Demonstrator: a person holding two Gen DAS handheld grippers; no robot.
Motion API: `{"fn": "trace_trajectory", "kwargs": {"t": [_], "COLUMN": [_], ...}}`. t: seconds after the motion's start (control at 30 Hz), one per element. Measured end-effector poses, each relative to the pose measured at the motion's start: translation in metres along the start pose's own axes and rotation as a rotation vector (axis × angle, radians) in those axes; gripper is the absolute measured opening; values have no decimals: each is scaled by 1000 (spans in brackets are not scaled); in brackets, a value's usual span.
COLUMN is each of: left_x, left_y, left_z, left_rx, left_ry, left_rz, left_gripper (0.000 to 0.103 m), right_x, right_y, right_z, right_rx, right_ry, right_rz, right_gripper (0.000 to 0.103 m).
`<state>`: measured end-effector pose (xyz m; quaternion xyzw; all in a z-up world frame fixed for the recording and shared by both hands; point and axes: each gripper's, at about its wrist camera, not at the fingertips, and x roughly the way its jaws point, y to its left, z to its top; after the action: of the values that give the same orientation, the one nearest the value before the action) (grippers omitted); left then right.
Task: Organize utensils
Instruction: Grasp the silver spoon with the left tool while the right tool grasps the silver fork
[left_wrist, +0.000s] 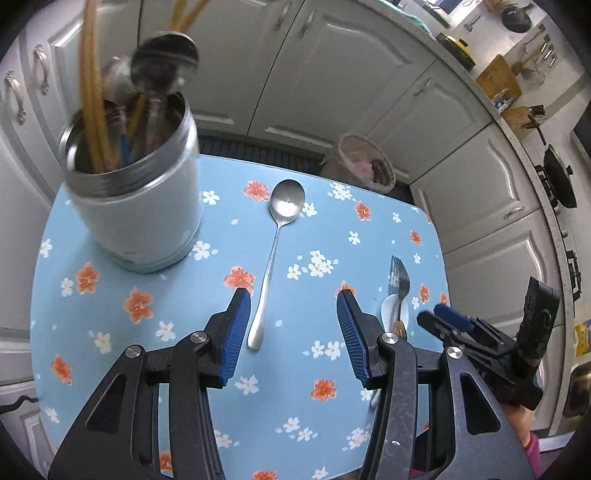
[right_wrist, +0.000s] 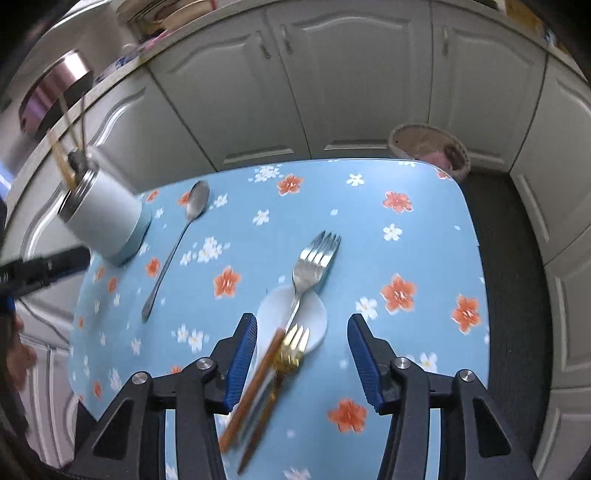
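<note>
Lowering each gripper squarely over its handle matters here. The left gripper (left_wrist: 293, 334) hangs open and empty above the spoon (left_wrist: 275, 254) on the worktop (left_wrist: 399, 236), beside the utensil jar (left_wrist: 138, 206). The right gripper (right_wrist: 303, 360), also open and empty, straddles the small gold fork (right_wrist: 290, 350); the large fork (right_wrist: 312, 264) lies across a white dish (right_wrist: 316, 314).

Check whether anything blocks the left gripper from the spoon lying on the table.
Nothing visible does. The spoon lies alone on the table; the left gripper, jaws open, hangs above its handle end.
</note>
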<state>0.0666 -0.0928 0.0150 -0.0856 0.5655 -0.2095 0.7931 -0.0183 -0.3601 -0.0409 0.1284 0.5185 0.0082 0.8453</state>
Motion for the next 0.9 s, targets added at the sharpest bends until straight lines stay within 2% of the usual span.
{"fn": "trace_trajectory", "kwargs": {"t": [0.23,0.4,0.53,0.9], "left_x": [31,58,82,122], "left_y": [-3,-14,-18,-17], "left_z": [26,43,56,78], "left_rx": [-20,25,57,76], "left_ry": [20,6,0,38], "left_rz": [26,98,157,214], "left_gripper": [57,67,68,71], "right_x": [26,34,38,48], "right_y": [4,4,3,6], "right_z": [26,33,33,33], "right_rx": [68,78,76,56], "right_ry": [-7,4,10,27], "right_rz": [-43,-45,-36,-46], "right_gripper": [50,50,50,51]}}
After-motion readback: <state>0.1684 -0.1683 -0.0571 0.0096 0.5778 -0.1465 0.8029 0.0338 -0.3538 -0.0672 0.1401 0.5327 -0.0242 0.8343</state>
